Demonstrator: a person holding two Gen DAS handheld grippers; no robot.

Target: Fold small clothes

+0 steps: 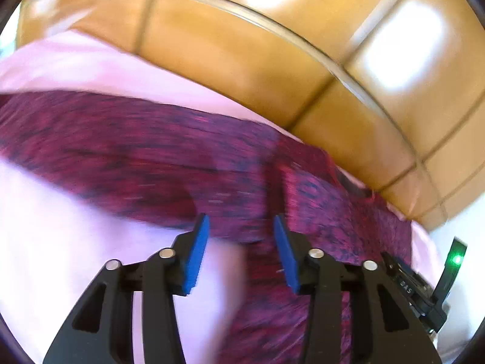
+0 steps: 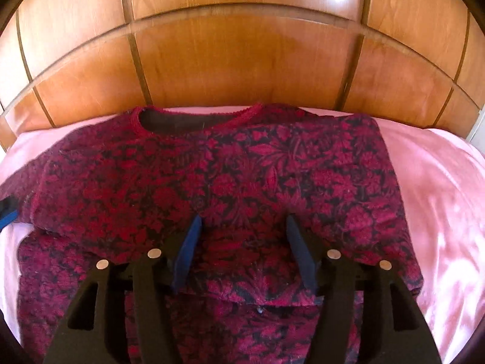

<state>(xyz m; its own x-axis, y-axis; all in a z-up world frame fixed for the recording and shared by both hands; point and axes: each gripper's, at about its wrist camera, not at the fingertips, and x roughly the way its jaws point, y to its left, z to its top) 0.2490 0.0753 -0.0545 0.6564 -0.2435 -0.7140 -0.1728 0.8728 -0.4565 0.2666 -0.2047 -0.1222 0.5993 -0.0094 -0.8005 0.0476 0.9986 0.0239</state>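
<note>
A red and black floral sweater [image 2: 212,188] is laid flat on a pink sheet [image 2: 439,188], neckline toward the wooden headboard [image 2: 242,60]. A fold of the body is seen lying over the lower part, its edge running across just below the right gripper [image 2: 242,227].

Right gripper: positioned over the middle of the sweater, jaws set wide apart. Fabric is seen between and beneath the fingers [image 2: 189,248]; nothing is held. Contact with the fabric cannot be determined.

Left gripper [image 1: 241,227]: the view is blurred. The sweater [image 1: 151,157] is seen as a band crossing ahead of the fingers [image 1: 197,251] and running down under the right-hand one. The jaws are wide apart and nothing is clamped. The left-hand finger is over the sheet [image 1: 60,242]. A small green light [image 1: 456,260] is noted at the right edge.
</note>
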